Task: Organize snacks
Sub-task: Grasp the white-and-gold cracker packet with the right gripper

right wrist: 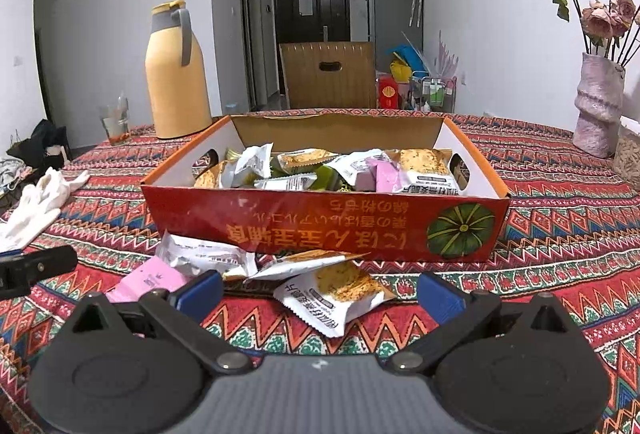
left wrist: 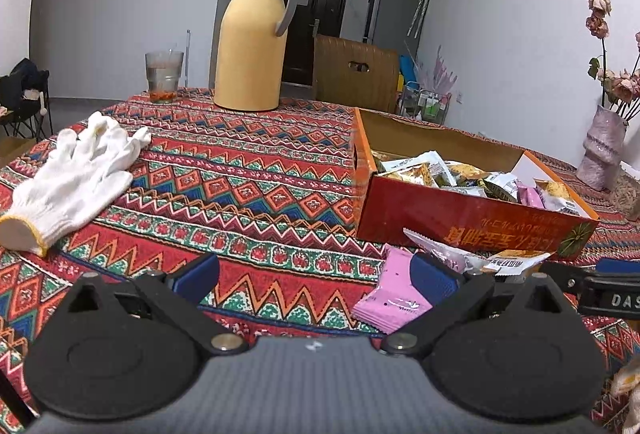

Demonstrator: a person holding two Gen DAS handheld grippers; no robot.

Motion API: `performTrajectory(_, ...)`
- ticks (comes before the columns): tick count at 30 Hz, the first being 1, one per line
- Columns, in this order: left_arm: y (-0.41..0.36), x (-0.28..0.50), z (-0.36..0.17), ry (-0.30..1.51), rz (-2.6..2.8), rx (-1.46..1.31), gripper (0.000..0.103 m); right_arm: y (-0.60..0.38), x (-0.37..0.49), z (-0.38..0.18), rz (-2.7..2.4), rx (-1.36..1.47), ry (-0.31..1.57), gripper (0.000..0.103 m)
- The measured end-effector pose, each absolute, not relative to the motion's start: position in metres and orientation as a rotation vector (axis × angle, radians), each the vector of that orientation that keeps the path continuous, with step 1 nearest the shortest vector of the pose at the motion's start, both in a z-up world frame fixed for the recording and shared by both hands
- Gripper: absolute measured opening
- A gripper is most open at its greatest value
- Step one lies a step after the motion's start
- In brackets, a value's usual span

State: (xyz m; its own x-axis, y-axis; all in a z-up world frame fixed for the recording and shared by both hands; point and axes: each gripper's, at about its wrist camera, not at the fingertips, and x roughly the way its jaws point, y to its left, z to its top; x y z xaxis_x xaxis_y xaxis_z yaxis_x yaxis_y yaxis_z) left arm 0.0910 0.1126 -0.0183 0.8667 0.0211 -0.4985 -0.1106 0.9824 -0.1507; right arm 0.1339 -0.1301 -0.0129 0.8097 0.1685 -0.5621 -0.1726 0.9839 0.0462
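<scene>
An open red cardboard box (right wrist: 320, 226) (left wrist: 460, 218) holds several wrapped snacks (right wrist: 320, 166) on the patterned tablecloth. In front of it lie loose packets: a white one with a golden cracker picture (right wrist: 340, 290), a silvery one (right wrist: 204, 254) and a pink one (right wrist: 148, 280) (left wrist: 392, 298). My right gripper (right wrist: 320, 294) is open, its blue pads on either side of the cracker packet. My left gripper (left wrist: 316, 278) is open over bare cloth, its right pad overlapping the pink packet's edge in the left wrist view.
A yellow thermos jug (left wrist: 252, 42) and a glass of drink (left wrist: 163, 76) stand at the table's far side. White gloves (left wrist: 76, 178) lie at the left. A pink vase with dried roses (right wrist: 598, 106) stands at the right. A wooden chair (right wrist: 328, 74) is behind the table.
</scene>
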Motion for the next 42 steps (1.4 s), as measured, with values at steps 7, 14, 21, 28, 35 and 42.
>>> performTrajectory(7,0.114,0.097,-0.027,0.533,0.067,-0.202,0.103,-0.123,0.16,-0.022,0.158,-0.121,0.651,0.103)
performTrajectory(14,0.114,0.099,-0.03,0.546,0.048,-0.216,0.103,-0.124,0.177,-0.043,0.185,-0.175,0.734,0.103)
performTrajectory(21,0.115,0.098,-0.031,0.547,0.045,-0.228,0.103,-0.128,0.194,-0.053,0.249,-0.115,0.76,0.098)
performTrajectory(28,0.115,0.099,-0.032,0.55,0.044,-0.229,0.103,-0.134,0.187,-0.052,0.29,-0.088,0.756,0.083)
performTrajectory(35,0.115,0.099,-0.032,0.558,0.051,-0.224,0.103,-0.144,0.17,-0.047,0.302,-0.042,0.731,0.05)
performTrajectory(42,0.114,0.101,-0.032,0.569,0.059,-0.218,0.103,-0.16,0.149,-0.041,0.281,0.006,0.684,0.049)
